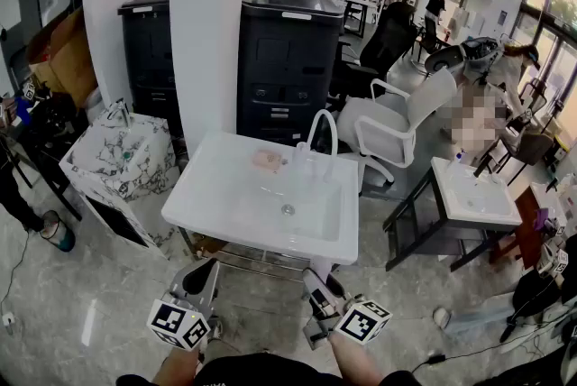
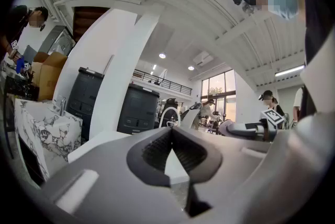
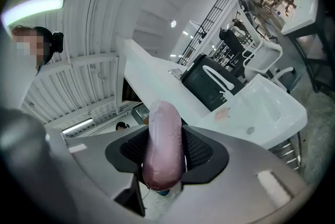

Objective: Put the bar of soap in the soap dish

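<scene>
White ceramic washbasin (image 1: 225,204) at frame centre in head view, well apart from both grippers at bottom edge. Small pinkish soap dish (image 1: 269,160) on basin's back ledge, just left of curved white tap (image 1: 322,130); looks empty, too small to be sure. Right gripper (image 3: 165,150) clamped on pale pink oval bar of soap (image 3: 163,134); bar on edge between pads, jaws held wide by it. Left gripper (image 2: 171,150) closed, nothing between jaws. Judgement: pickup done; carry to dish, placing and release all left.

No legible text, no numbers (nothing readable)
</scene>
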